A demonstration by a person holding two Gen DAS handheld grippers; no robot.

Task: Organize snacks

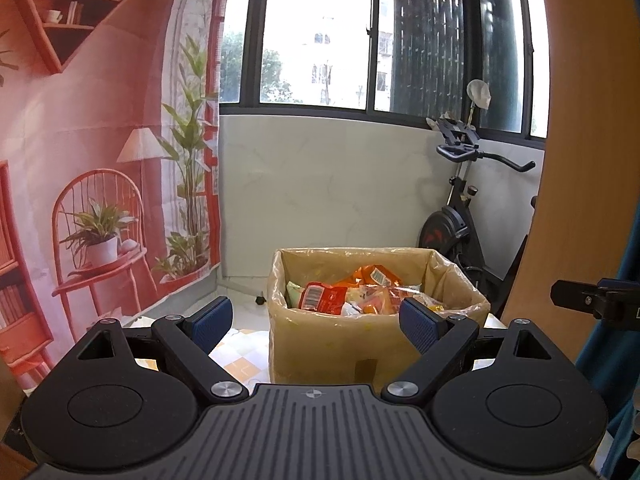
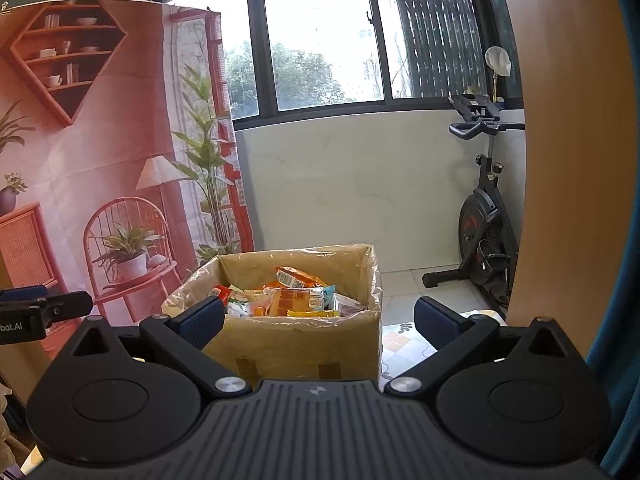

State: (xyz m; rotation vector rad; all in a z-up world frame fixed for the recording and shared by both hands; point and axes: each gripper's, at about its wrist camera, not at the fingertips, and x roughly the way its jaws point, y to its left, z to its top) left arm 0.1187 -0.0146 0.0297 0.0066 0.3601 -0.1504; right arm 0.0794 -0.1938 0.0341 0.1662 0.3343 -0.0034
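Snacks [image 1: 352, 294]: a heap of mixed packets filling a cardboard box [image 1: 320, 344] lined with clear plastic film. Box stands on a desk [image 1: 236, 356] covered by a patterned cloth in yellow, white and orange squares. Left wrist view: a red packet with a barcode [image 1: 322, 298] lies near the box's left side, and an orange packet [image 1: 372, 274] sits further back. Right wrist view: an orange packet with a barcode [image 2: 294, 276] is at the back, a packet with a teal corner [image 2: 306, 300] in the middle, and a yellow bar [image 2: 312, 313] along the near edge.

Left claw [image 1: 316, 320]: jaws wide apart, nothing between the blue pads. It hangs in front of the box, which fills most of the gap between the fingers. No contact with box or packets visible.

Right claw [image 2: 328, 318]: jaws also spread wide and empty. Its left pad overlaps the box's near left corner in view; whether it touches, I cannot tell. Its right pad is over the desk cloth, clear of the box.

Each claw shows at the edge of the other's camera, dark, at about box height.

Surroundings: printed backdrop [image 1: 100, 140] of a red room to the left, window [image 1: 320, 32] behind, exercise bike [image 1: 460, 216] to the right on the floor, a wooden panel [image 1: 580, 140] at far right.
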